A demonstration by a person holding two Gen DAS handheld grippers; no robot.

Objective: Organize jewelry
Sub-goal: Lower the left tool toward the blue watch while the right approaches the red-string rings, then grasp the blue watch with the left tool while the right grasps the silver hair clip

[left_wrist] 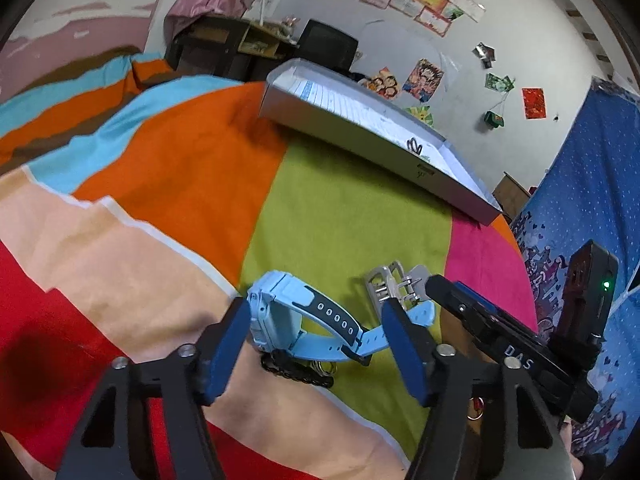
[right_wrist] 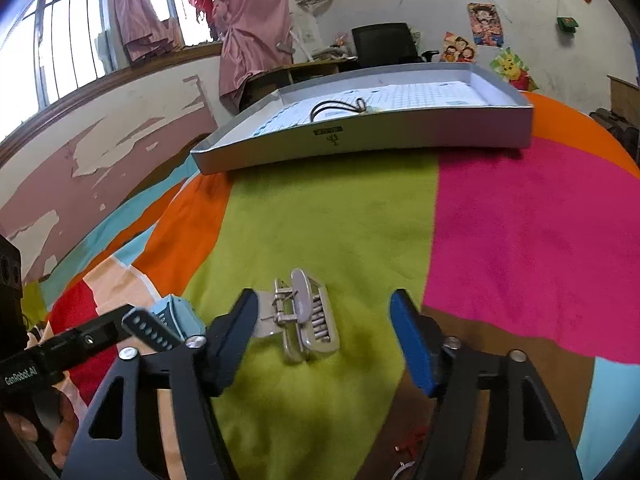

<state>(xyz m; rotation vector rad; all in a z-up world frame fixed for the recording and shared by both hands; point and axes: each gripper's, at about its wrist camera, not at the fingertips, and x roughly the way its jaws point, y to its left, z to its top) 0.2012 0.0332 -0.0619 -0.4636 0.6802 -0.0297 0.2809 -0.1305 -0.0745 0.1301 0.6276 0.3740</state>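
I see a light blue watch (left_wrist: 280, 320) lying on its side on the green stripe, case upright at the left, its perforated strap curling rightward. A silver metal clasp (right_wrist: 306, 314) lies flat just beside the strap's end. A black beaded bracelet (left_wrist: 296, 370) lies against the watch's near side. A dark cord necklace (right_wrist: 340, 109) rests coiled inside the grey tray (right_wrist: 360, 142) beyond.

can't really tell what the dark beaded thing (left_wrist: 298, 370) is since the blue watch (left_wrist: 304, 320) covers half of it, and the tray's (right_wrist: 360, 140) contents are too small.
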